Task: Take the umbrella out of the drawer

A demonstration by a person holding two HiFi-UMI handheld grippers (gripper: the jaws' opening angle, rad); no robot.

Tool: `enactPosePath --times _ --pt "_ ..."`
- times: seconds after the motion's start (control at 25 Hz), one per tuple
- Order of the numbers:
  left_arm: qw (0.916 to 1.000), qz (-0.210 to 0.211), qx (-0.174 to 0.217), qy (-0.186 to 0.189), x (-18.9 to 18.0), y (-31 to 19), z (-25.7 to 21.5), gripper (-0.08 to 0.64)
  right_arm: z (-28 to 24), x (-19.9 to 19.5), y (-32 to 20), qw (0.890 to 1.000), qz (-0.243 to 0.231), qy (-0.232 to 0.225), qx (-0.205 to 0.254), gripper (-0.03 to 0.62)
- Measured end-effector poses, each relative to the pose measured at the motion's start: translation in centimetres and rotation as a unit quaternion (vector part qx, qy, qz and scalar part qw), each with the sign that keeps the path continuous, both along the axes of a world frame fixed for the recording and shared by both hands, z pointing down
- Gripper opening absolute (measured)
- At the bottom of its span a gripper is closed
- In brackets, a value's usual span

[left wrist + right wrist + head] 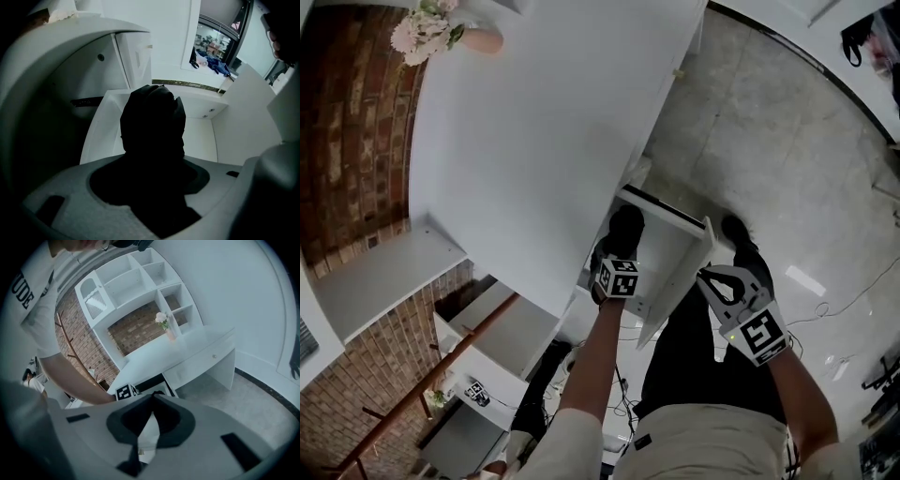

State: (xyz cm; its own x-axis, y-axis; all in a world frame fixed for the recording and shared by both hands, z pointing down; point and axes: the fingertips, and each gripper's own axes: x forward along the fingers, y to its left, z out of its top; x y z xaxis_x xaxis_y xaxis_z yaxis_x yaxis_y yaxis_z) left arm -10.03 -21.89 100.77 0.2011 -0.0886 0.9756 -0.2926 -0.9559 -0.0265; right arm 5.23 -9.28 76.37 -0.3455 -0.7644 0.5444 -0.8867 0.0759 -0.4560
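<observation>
A black folded umbrella [152, 122] stands upright between the jaws of my left gripper [152, 157], which is shut on it and points steeply down. It hangs just above the open white drawer [202, 112]. In the head view the umbrella [624, 228] shows dark ahead of the left gripper [619, 255], over the drawer [673, 214] under the white desk [534, 131]. My right gripper [705, 274] hovers at the drawer's right side. Its tips [151, 398] meet, with nothing between them.
A vase of pink flowers [431, 33] stands at the desk's far end, against a brick wall with white shelving [131, 287]. Cables [623, 394] lie on the floor under the desk. A black shoe [739, 234] rests on the grey floor right of the drawer.
</observation>
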Motion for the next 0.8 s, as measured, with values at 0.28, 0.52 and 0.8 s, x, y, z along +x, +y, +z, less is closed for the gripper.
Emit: enactPosePath --times 0.28,0.52,0.8 --pt "0.9992 0.007 -0.013 0.037 1.6 1.6 -3.3 0.265 -2.5 -0.3 -0.2 1.000 0.002 0.023 0.017 0.034" --pt "0.9969 -0.007 -0.018 0.076 2.1 2.8 -7.0 0.265 -4.9 -0.7 -0.1 0.999 -0.006 0.047 0.020 0.034" --pt "0.9935 -0.029 -0.013 0.109 1.1 2.7 -11.1 0.265 -7.9 -1.6 -0.6 0.998 -0.008 0.061 0.031 0.034"
